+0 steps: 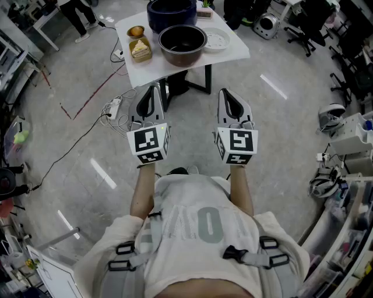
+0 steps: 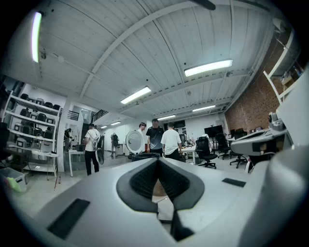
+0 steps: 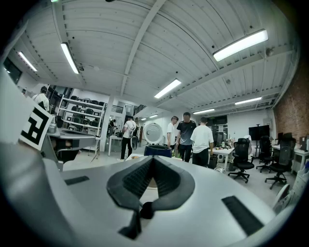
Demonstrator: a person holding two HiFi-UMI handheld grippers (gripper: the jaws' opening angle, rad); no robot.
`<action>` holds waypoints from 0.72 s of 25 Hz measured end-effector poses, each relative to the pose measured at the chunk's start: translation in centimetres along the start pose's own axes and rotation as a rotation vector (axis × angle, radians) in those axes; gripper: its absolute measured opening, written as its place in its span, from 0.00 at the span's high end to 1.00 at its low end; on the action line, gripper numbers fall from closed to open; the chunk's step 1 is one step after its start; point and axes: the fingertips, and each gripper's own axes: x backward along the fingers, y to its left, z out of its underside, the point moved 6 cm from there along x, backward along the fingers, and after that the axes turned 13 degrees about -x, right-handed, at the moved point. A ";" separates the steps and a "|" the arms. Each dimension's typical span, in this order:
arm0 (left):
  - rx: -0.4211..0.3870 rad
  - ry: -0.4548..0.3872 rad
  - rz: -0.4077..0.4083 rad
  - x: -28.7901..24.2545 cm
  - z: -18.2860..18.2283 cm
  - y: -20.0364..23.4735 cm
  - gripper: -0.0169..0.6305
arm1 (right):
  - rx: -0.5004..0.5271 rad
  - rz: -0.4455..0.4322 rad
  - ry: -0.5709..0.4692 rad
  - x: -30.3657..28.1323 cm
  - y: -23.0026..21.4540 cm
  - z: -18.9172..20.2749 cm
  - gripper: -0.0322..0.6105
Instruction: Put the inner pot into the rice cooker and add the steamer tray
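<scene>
Plainly, inner pot [image 1: 182, 43] upright, mouth up; steamer tray [image 1: 215, 39] flat beside.

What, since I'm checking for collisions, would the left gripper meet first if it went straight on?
Probably the near edge of the white table, beyond open floor; the left gripper points level towards it, but relative height is unclear.

Table [image 1: 152, 71]: 1.
Rice cooker [image 1: 171, 13], far edge: 1.
Inner pot [image 1: 182, 44]: 1.
Steamer tray [image 1: 217, 39], right edge: 1.
Left edge, 2 containers: round cup [image 1: 136, 31], square tub [image 1: 140, 50].
</scene>
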 end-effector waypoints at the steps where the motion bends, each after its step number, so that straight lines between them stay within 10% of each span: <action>1: 0.000 -0.002 0.001 -0.1 0.0 0.1 0.94 | 0.001 -0.001 -0.004 0.0 0.0 0.0 0.94; 18: 0.011 0.034 -0.018 0.0 1.5 0.2 0.94 | 0.078 0.004 0.031 -1.5 -0.3 1.3 0.94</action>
